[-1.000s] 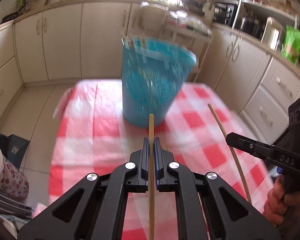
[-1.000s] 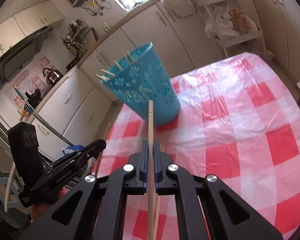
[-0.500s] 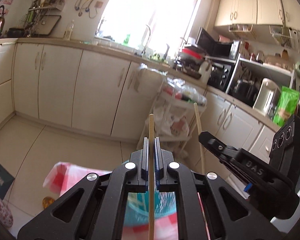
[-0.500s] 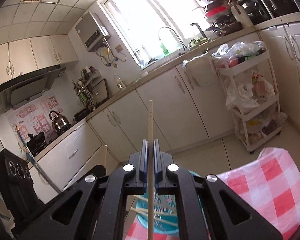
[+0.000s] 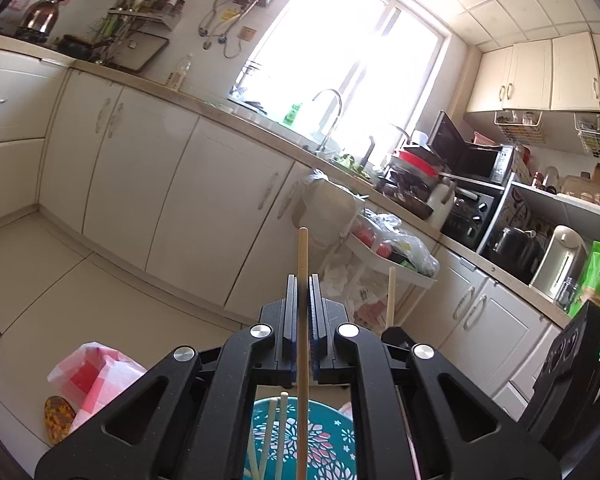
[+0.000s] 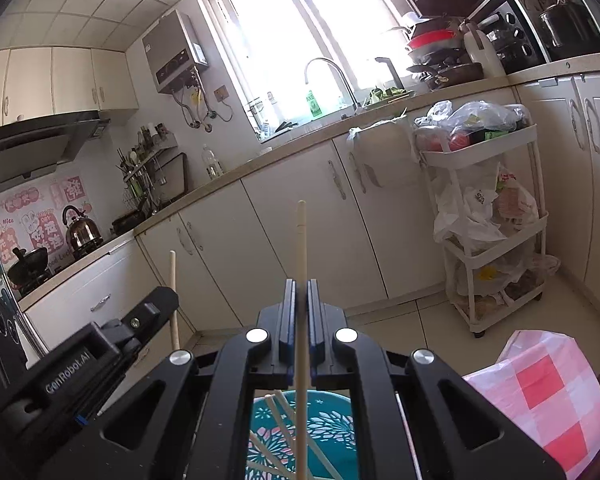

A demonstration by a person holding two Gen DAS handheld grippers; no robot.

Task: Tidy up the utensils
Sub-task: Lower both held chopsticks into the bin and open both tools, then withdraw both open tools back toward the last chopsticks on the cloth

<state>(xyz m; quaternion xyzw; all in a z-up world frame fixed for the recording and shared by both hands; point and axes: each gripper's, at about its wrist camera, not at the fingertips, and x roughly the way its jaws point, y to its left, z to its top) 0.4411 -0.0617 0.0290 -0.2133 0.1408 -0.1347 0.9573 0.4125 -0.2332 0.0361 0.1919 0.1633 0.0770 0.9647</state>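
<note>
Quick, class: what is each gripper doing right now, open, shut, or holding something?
Left gripper: shut on a wooden chopstick.
Right gripper: shut on another wooden chopstick.

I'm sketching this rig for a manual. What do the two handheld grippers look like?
Both are matte black plastic. Each left gripper and right gripper has angular forked arms with triangular cut-outs, round silver bolts, and two flat, parallel jaws faced with blue. From the right wrist view, the left unit's side carries white "GenRobot.AI" lettering. No cables or sleeves show.

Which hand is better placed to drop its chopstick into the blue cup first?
Neither clearly. Left tool and right tool each clamp a chopstick directly above the blue cup.
</note>
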